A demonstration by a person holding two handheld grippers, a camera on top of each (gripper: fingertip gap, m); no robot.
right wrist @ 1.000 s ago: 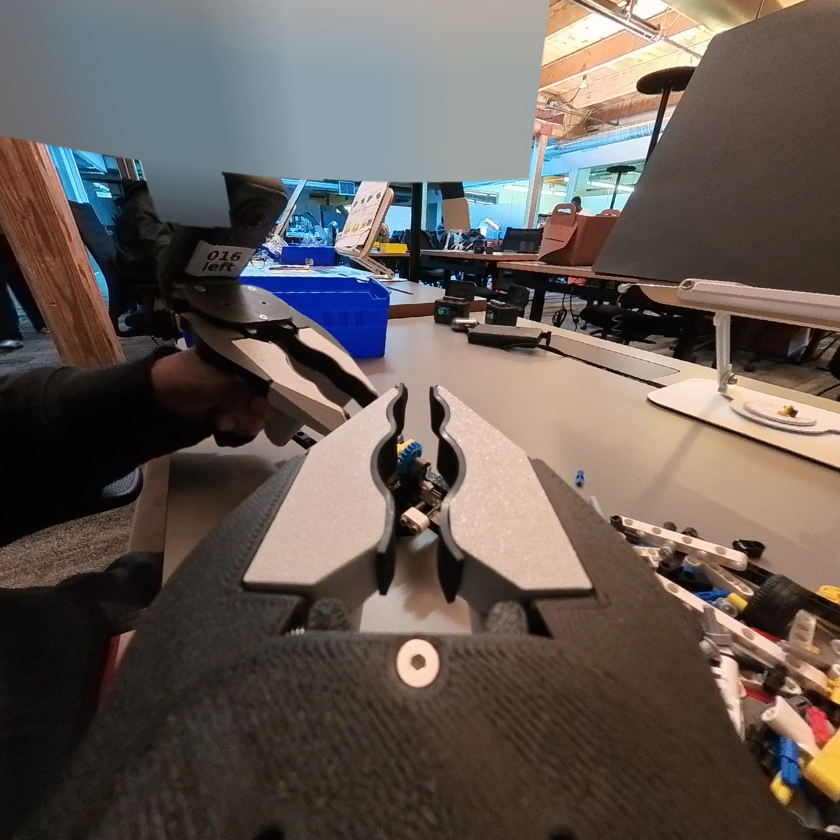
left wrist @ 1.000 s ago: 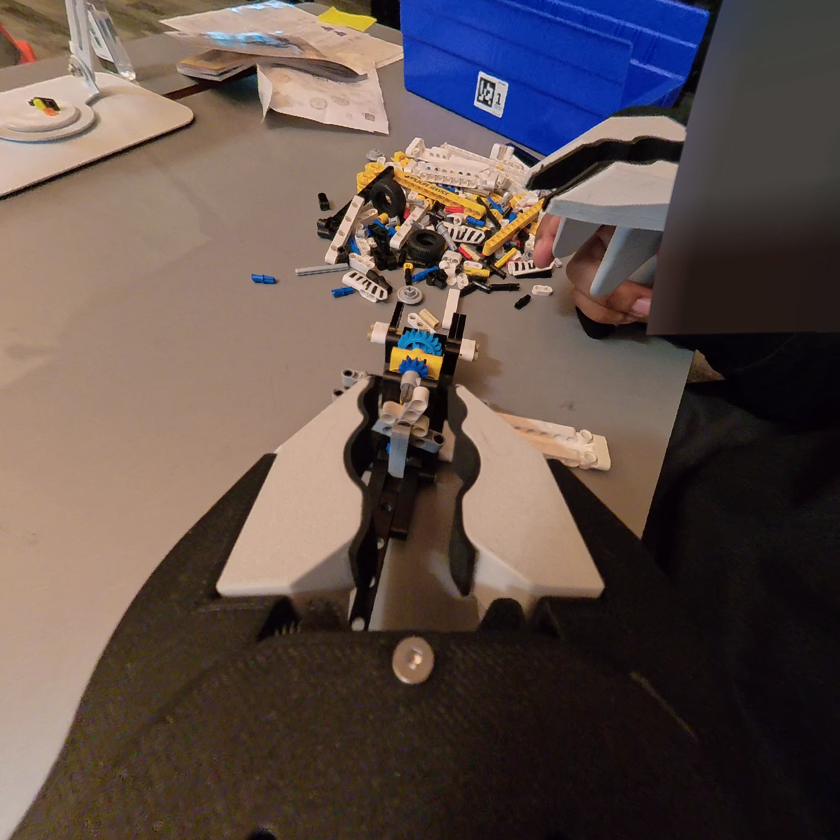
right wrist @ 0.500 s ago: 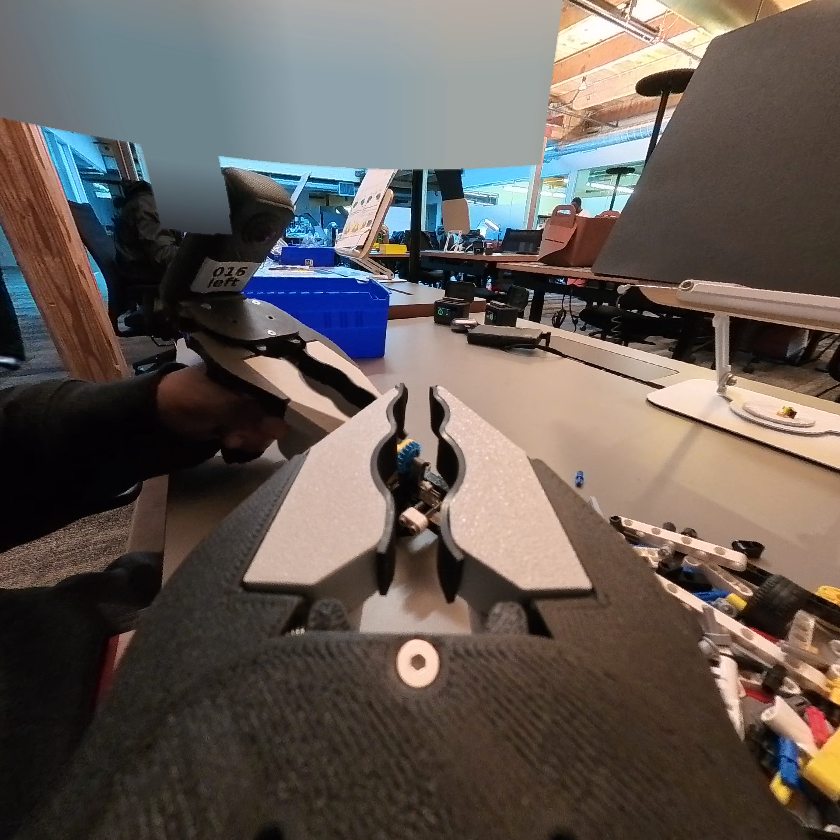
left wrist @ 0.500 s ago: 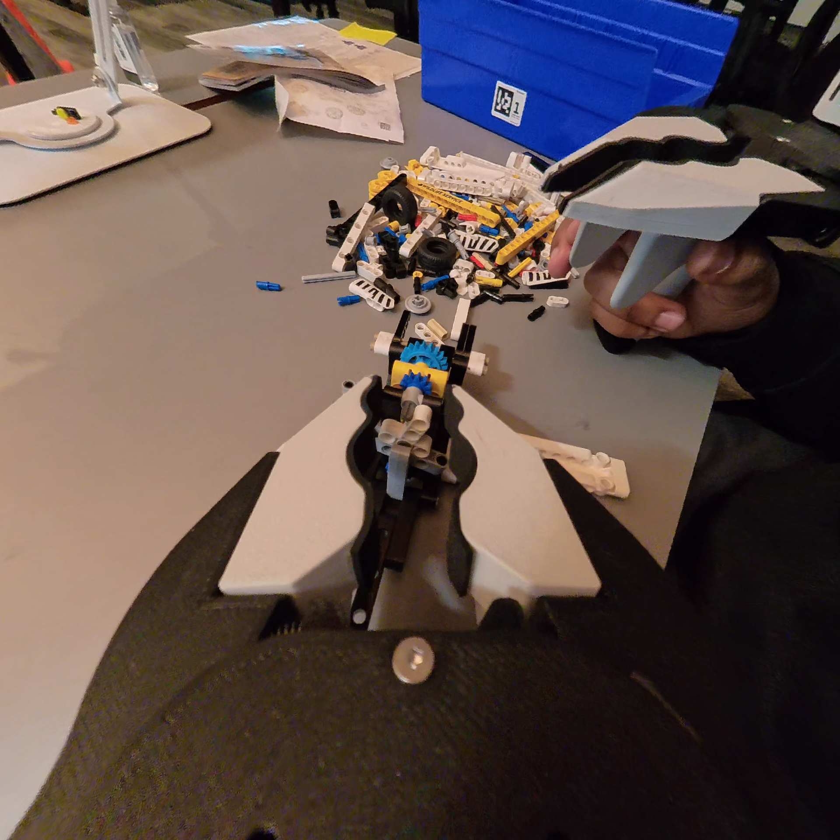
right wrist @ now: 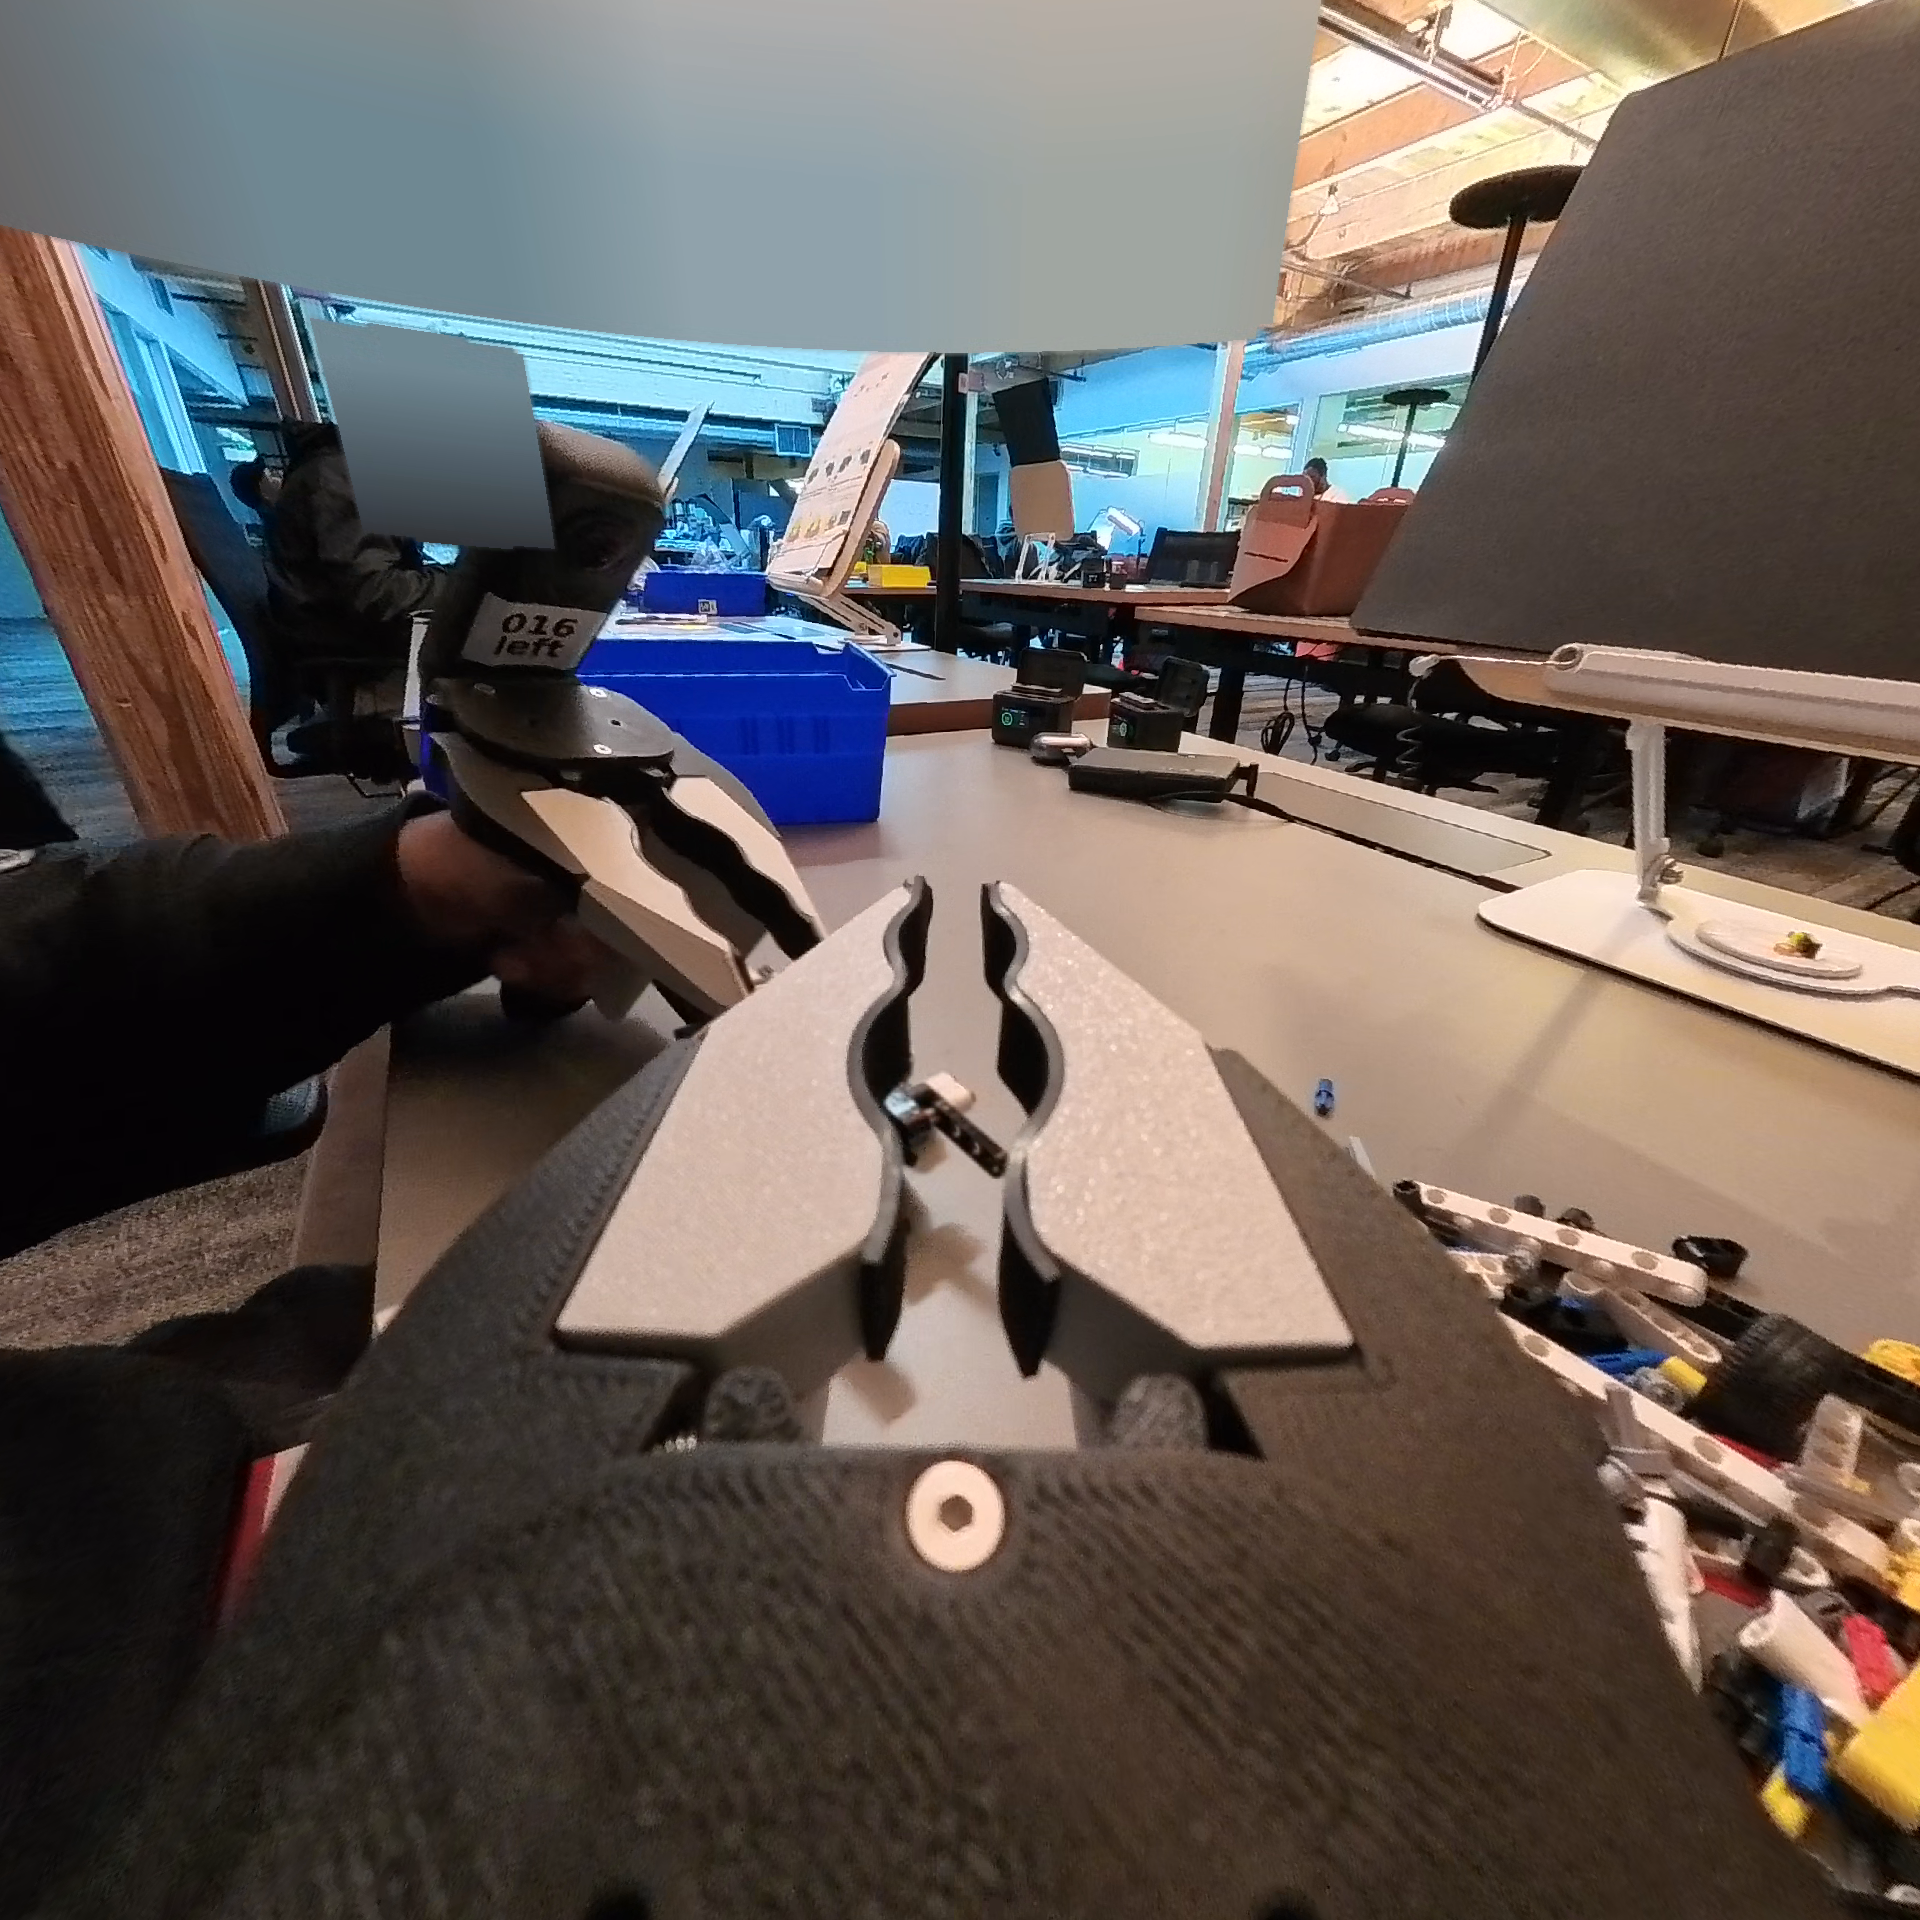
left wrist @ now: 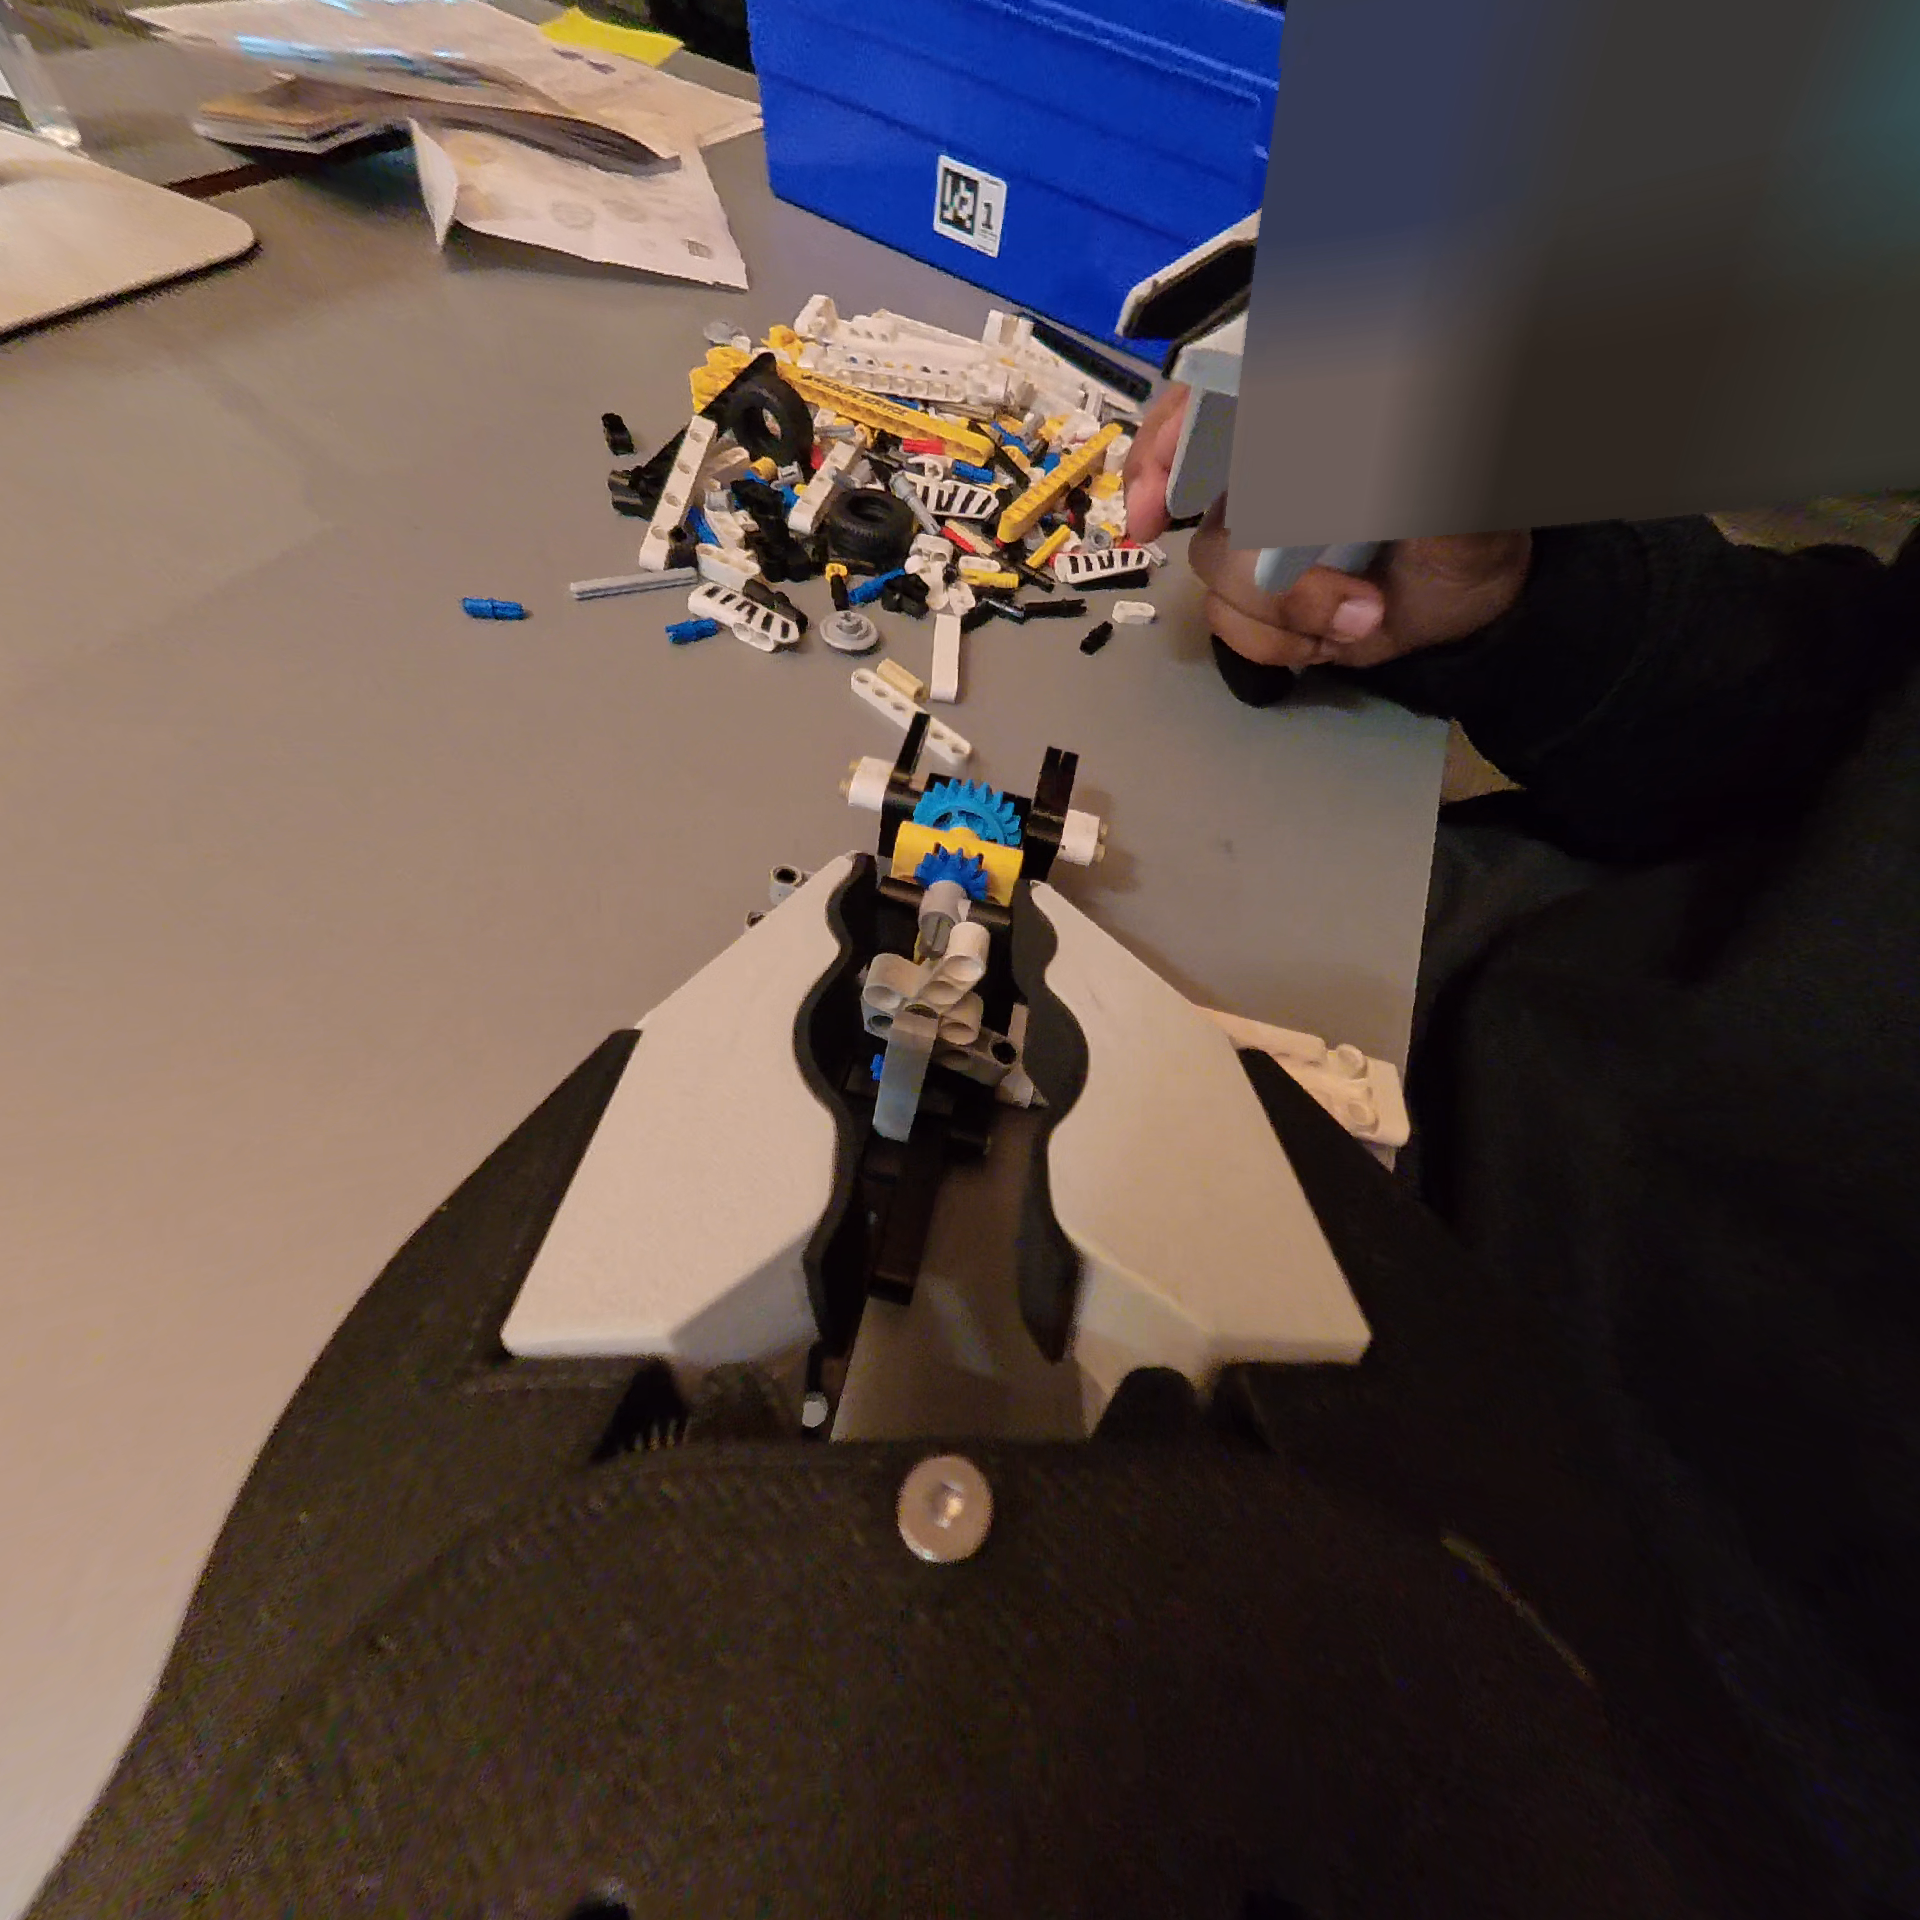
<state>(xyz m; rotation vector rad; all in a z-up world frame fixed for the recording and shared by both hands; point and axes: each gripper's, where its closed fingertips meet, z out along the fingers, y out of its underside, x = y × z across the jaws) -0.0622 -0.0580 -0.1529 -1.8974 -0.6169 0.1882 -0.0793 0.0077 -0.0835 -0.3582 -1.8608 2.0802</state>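
Left gripper (left wrist: 940,894): jaws clamping black toy-brick gear assembly (left wrist: 961,831), blue gears and yellow block protruding, above grey surface (left wrist: 312,831).
Right gripper (right wrist: 951,899): jaws nearly together, pinching small black-and-white connector piece (right wrist: 935,1117), nearing assembly.
Loose brick pile (left wrist: 883,478) lying beyond.

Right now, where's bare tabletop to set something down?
Free: the wide grey stretch left of the brick pile, between the lamp base and the left hand-held gripper. Also behind the pile, toward the chargers. Crowded: the pile, papers, blue bin.
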